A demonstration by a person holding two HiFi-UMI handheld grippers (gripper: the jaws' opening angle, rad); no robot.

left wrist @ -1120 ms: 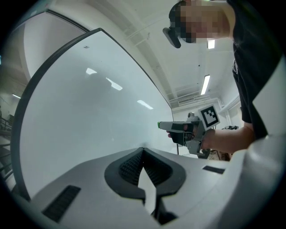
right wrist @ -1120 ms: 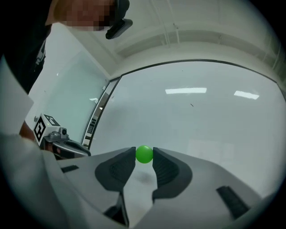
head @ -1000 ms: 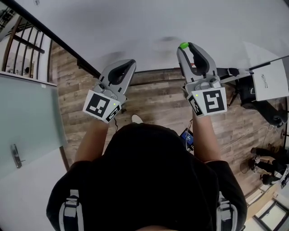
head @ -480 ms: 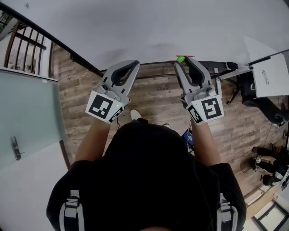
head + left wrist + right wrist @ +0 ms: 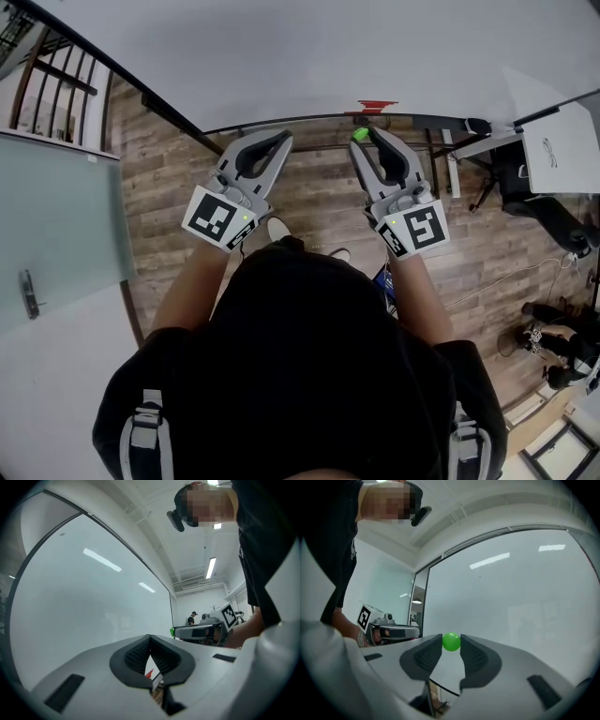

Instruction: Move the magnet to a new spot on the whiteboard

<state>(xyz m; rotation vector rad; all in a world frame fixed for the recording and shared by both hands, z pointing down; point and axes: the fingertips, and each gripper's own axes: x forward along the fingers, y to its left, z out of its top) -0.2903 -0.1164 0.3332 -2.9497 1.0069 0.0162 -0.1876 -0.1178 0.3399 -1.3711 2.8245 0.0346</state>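
My right gripper [image 5: 362, 138] is shut on a small green magnet [image 5: 359, 135], pinched at its fingertips. It hangs just below the lower edge of the whiteboard [image 5: 328, 47], off the board's face. In the right gripper view the green magnet [image 5: 451, 641] sits between the two dark pads [image 5: 474, 656], with the whiteboard [image 5: 511, 597] behind it. To its left my left gripper [image 5: 280, 140] is shut, its tips touching with nothing between them [image 5: 150, 637]. The left gripper view also shows the right gripper [image 5: 201, 630] and the magnet [image 5: 172, 631].
A short red mark [image 5: 378, 105] sits near the whiteboard's bottom edge. A glass door [image 5: 56, 234] and a railing [image 5: 47, 84] are at the left. A white sheet [image 5: 558, 164], dark bags and cables [image 5: 553, 234] lie on the wooden floor [image 5: 319, 197] at right.
The right gripper has pulled the green magnet off the whiteboard's face, down and left past its lower edge. The left gripper has shifted slightly right.
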